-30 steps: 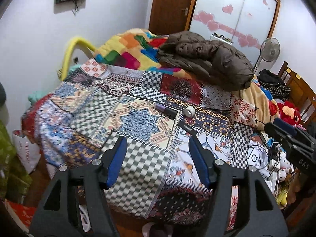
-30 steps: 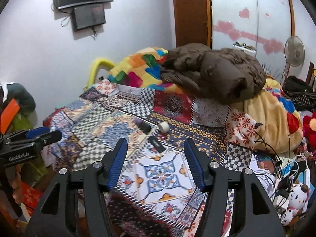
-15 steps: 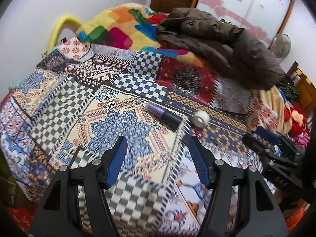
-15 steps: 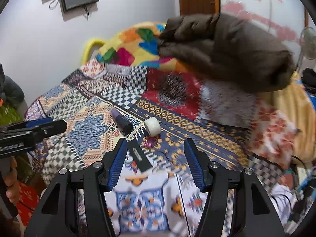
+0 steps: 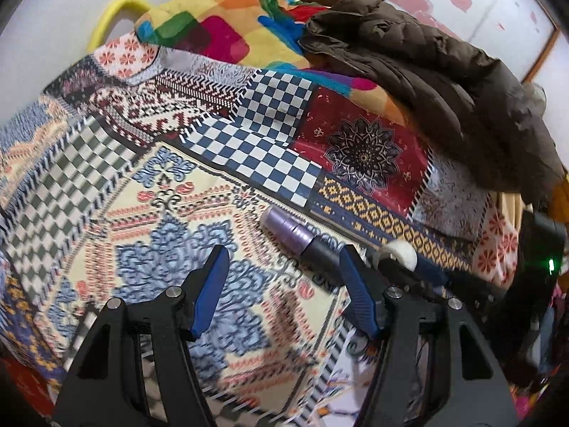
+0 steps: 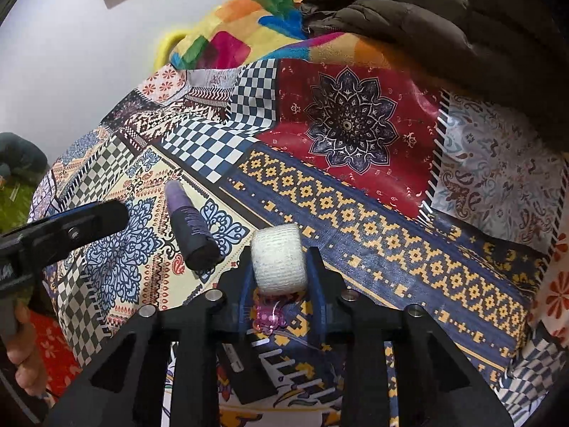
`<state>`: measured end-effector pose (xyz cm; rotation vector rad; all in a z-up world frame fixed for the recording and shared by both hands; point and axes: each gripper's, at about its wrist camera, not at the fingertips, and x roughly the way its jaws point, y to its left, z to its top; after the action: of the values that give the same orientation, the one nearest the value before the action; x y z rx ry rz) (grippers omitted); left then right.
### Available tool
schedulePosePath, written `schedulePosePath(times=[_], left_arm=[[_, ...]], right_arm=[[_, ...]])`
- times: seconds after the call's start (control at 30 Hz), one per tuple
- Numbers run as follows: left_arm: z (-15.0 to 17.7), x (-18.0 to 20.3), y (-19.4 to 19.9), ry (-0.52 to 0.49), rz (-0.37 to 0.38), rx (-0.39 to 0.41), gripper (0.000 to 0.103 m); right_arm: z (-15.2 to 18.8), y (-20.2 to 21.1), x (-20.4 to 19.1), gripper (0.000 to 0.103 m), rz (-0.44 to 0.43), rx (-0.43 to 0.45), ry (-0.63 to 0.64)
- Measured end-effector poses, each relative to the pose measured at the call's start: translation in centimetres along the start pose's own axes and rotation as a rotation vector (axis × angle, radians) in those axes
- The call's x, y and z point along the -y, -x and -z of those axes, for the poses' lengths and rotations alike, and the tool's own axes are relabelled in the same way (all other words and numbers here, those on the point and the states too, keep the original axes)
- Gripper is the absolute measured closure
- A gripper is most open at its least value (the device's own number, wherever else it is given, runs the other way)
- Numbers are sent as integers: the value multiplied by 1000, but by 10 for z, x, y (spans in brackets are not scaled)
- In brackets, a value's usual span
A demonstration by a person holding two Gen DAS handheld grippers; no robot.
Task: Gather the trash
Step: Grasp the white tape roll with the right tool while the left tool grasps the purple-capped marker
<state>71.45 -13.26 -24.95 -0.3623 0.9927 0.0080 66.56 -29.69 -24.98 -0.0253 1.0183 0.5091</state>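
Observation:
A white roll [image 6: 279,259] sits between the blue fingers of my right gripper [image 6: 279,261], which is shut on it just above the patchwork bedspread [image 6: 355,195]. The roll also shows in the left wrist view [image 5: 398,253]. A purple and black tube [image 5: 300,236] lies on the bedspread, just ahead of my open, empty left gripper [image 5: 282,277], towards its right finger. The tube also shows in the right wrist view [image 6: 192,229]. A small pink wrapper [image 6: 268,315] and a flat black strip [image 6: 245,373] lie under my right gripper.
A brown padded jacket [image 5: 426,71] and a bright multicoloured blanket [image 5: 220,21] are heaped at the far side of the bed. A yellow hoop [image 5: 113,14] stands against the white wall. The left gripper shows at the left edge of the right wrist view [image 6: 64,231].
Both grippers have moved forward and down over the bed. My right gripper has shut on the white roll. My left gripper has come close to the purple tube and stays open.

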Motion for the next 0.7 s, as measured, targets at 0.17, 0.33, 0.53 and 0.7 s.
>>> schedulePosePath(times=[0.17,0.33,0.53,0.7], left_arm=[[-2,11,-21,44,-10,-8,42],[4,27,-37,24,-58,-22,46],[12,35,-51,-3,-105,-19,48],[15,38,-50,5,-69,-12,65]], right_arm=[[4,17,9,79,23,68,-34],[6,38,16,79,33,112,-59],[11,51,15,79,55,130,-42],[22,61,9,79,76,132,-24]])
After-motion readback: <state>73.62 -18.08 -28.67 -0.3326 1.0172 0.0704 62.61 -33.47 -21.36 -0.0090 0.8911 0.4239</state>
